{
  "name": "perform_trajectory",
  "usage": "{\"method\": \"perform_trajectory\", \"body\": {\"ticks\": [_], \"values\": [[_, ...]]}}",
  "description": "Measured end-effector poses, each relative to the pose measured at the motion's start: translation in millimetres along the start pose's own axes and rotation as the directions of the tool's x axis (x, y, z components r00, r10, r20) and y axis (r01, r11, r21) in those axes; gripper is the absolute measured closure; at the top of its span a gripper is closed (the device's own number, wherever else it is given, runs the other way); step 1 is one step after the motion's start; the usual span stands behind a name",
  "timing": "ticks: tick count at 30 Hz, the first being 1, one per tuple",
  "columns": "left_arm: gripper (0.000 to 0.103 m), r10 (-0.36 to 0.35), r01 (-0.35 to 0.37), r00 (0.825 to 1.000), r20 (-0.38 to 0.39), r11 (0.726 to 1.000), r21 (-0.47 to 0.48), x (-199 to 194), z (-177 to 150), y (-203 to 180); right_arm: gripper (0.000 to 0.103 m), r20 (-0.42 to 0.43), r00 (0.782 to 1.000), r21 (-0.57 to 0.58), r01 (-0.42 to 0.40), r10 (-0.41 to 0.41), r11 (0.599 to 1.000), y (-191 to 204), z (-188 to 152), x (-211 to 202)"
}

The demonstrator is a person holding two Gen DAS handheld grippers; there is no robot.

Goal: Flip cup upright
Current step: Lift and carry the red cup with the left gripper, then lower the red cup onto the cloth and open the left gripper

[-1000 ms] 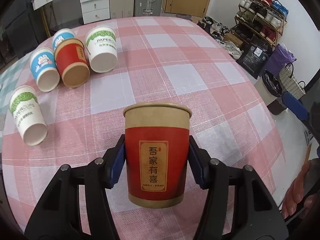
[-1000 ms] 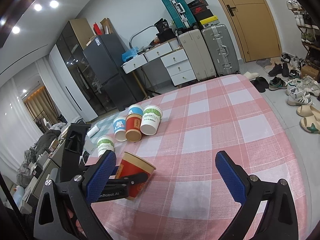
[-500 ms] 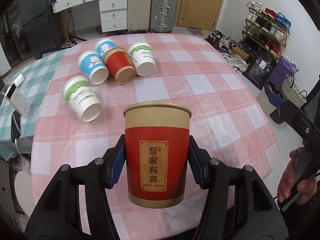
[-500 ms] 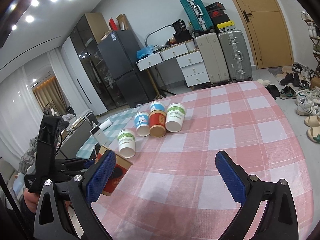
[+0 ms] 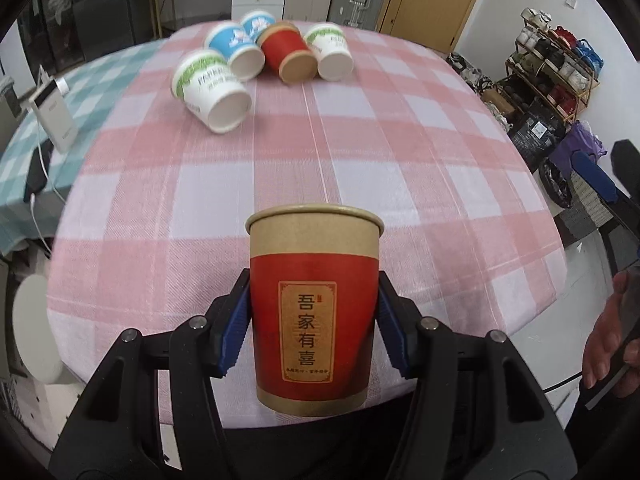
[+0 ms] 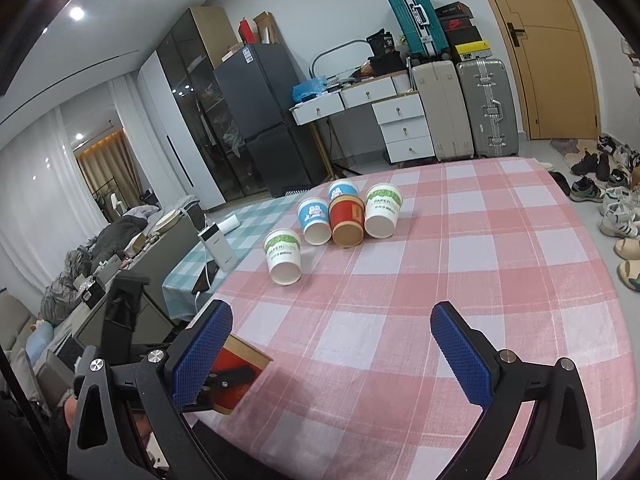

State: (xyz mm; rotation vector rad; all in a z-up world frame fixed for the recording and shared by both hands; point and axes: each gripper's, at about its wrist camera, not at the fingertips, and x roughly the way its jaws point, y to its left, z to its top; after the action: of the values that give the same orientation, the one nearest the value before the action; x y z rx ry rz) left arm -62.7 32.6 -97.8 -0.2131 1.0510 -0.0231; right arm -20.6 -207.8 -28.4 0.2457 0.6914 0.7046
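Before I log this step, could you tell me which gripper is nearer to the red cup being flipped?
Left. The left gripper is clamped on the red cup; the right gripper hangs open beside it, empty.

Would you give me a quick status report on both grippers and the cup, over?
Left gripper shut on red cup, rim up, near table edge. Right gripper open, empty. Five cups lie tipped farther back; none in the way.

A lived-in home: fridge (image 6: 256, 120) at 11 o'clock, suitcases (image 6: 464, 108) at 1, shoe rack (image 5: 554, 68) at 2.
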Motion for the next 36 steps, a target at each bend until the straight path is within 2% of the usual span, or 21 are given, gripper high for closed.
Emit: {"method": "perform_trajectory", "body": {"ticks": [8,18,21,23,24,31,36], "values": [[0.048,-0.025,0.024,0.999,-0.033,0.999,-0.031,27.7,-2.5,-1.1,0.002,-0.022,1.0,0.003,0.009,-0.009,1.0,2.0,-7.6,-1.2],[0.042,-0.063,0.062,0.998,-0.014,0.996,-0.061,36.9,7.8,-0.6,0.002,-0.036,0.999,0.001,0.01,-0.01,1.0,-0.1,-7.9,2.6],[0.035,-0.051,0.051,0.999,-0.012,0.997,-0.052,37.2,8.6,-1.0,0.002,-0.042,0.999,0.003,0.008,-0.008,1.0,0.4,-8.8,3.7],[0.021,-0.053,0.053,0.999,0.003,0.997,-0.062,35.1,8.5,0.7,0.002,-0.046,0.999,0.002,0.007,-0.007,1.0,1.4,-9.1,5.1],[0.02,-0.058,0.059,0.998,0.013,0.996,-0.071,34.0,9.2,2.1,0.002,-0.047,0.999,0.001,0.006,-0.006,1.0,2.0,-9.3,5.4],[0.019,-0.054,0.056,0.998,0.026,0.993,-0.099,28.5,12.0,10.2,0.002,-0.047,0.999,-0.006,0.002,-0.002,1.0,5.5,-9.6,5.6],[0.018,-0.075,0.08,0.995,0.066,0.994,-0.071,12.9,16.7,6.0,0.002,-0.05,0.999,-0.003,0.002,-0.002,1.0,7.2,-9.5,6.0]]}}
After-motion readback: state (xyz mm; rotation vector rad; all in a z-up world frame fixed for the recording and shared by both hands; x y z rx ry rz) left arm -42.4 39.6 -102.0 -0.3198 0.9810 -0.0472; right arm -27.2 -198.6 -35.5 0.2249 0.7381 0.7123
